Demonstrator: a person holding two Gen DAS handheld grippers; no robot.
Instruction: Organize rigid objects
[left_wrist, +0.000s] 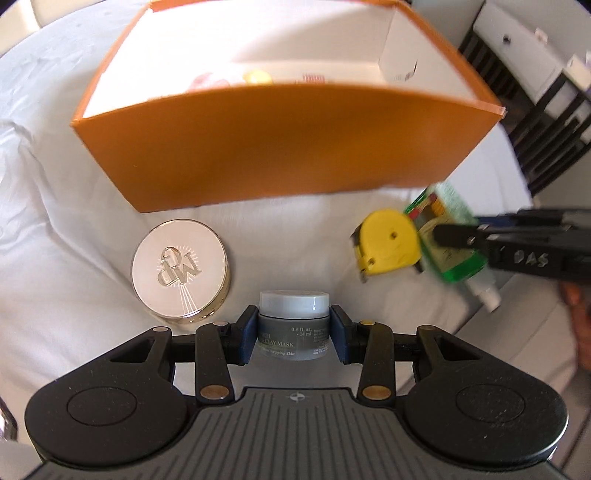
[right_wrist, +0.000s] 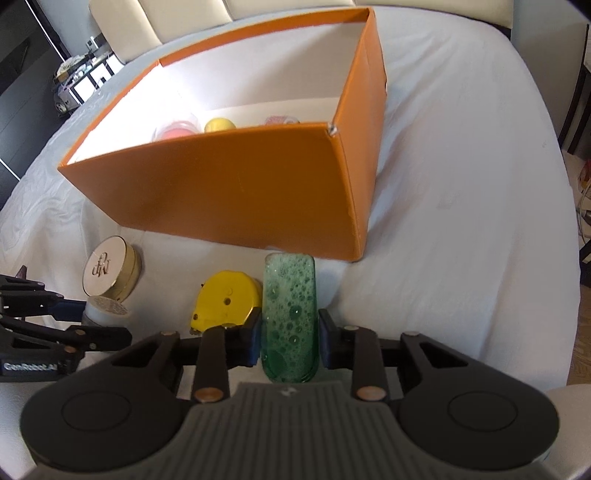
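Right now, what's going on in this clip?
A person with two handheld grippers is sorting small items into an orange box on a white sheet. The left gripper has its pads around a small grey clay mask jar. The right gripper is clamped on a green foamy bottle. A yellow tape measure and a gold compact lie outside the box, which already holds a few things.
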